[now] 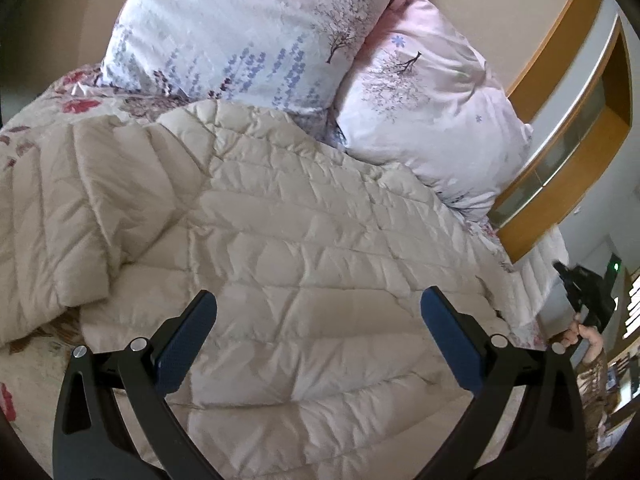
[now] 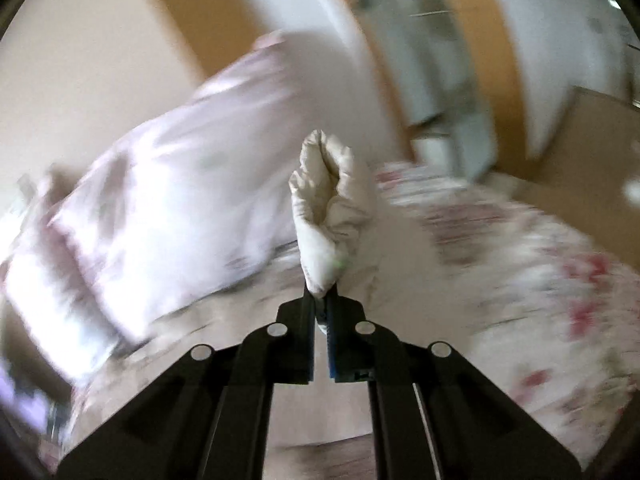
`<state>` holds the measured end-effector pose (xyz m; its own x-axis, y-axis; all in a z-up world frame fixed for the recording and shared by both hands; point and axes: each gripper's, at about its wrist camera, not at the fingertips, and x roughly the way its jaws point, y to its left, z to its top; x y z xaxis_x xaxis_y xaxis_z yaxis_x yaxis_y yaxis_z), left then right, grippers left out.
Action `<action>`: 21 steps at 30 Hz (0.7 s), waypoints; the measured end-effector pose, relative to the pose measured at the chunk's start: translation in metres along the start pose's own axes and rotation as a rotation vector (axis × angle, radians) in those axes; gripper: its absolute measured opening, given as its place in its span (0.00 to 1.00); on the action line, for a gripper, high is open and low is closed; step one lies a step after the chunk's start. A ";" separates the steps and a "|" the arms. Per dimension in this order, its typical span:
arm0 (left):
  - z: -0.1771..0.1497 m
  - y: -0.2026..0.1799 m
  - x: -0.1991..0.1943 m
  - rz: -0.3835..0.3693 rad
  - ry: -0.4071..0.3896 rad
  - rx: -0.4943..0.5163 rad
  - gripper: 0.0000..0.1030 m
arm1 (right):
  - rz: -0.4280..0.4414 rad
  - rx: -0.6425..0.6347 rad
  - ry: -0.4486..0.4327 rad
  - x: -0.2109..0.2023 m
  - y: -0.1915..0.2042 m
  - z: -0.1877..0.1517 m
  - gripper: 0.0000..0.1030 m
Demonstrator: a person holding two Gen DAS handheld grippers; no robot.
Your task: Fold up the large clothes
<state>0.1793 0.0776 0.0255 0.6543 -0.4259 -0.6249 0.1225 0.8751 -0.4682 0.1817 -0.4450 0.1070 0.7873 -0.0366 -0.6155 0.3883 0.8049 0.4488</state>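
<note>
left wrist view is showing the quilted jacket [image 1: 288, 216] lying spread across the middle of the frame on the flowered bedspread [image 1: 24, 384], its puffy panels mostly flat. at the left of the frame one part of it, probably a sleeve [image 1: 68, 208], is lying doubled over the body, so a first fold is looking done or at least begun; the rest is looking unfolded, and i am judging the task to be in its early part, with the main folds remaining.

the left gripper [image 1: 318, 332] is hovering at the bottom centre of that frame with its jaws standing wide apart, nothing between them, the jacket lying below and beyond the blue pads without being pinched.

in the right wrist view, which is blurring heavily, the right gripper [image 2: 320, 300] is sitting at lower centre with its jaws pressed together on a bunched edge of the jacket, the pale wad sticking up past the tips toward mid-frame.

two flowered pillows [image 1: 248, 28] are filling the upper part of the left wrist view, and wooden furniture [image 1: 560, 184] is curving down the right edge.
</note>
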 end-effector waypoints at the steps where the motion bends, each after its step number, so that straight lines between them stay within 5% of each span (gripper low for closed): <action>1: 0.000 -0.001 0.000 -0.009 0.001 -0.002 0.99 | 0.050 -0.028 0.026 0.003 0.018 -0.007 0.05; 6: 0.003 -0.008 0.003 -0.065 0.014 -0.009 0.99 | 0.306 -0.191 0.223 0.015 0.121 -0.071 0.05; 10: 0.011 -0.016 0.016 -0.158 0.062 -0.060 0.99 | 0.394 -0.305 0.393 0.036 0.175 -0.126 0.06; 12: 0.015 -0.022 0.028 -0.199 0.089 -0.084 0.99 | 0.405 -0.333 0.479 0.047 0.188 -0.146 0.13; 13: 0.016 -0.024 0.034 -0.210 0.102 -0.094 0.99 | 0.405 -0.329 0.514 0.048 0.189 -0.153 0.20; 15: 0.016 -0.029 0.051 -0.240 0.150 -0.134 0.99 | 0.408 -0.305 0.546 0.045 0.183 -0.156 0.64; 21: 0.010 -0.036 0.098 -0.287 0.300 -0.257 0.74 | 0.358 -0.052 0.480 0.021 0.116 -0.120 0.70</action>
<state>0.2463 0.0063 -0.0125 0.3727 -0.7222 -0.5827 0.0533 0.6436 -0.7635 0.1861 -0.2819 0.0683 0.5560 0.5039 -0.6610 0.1056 0.7460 0.6575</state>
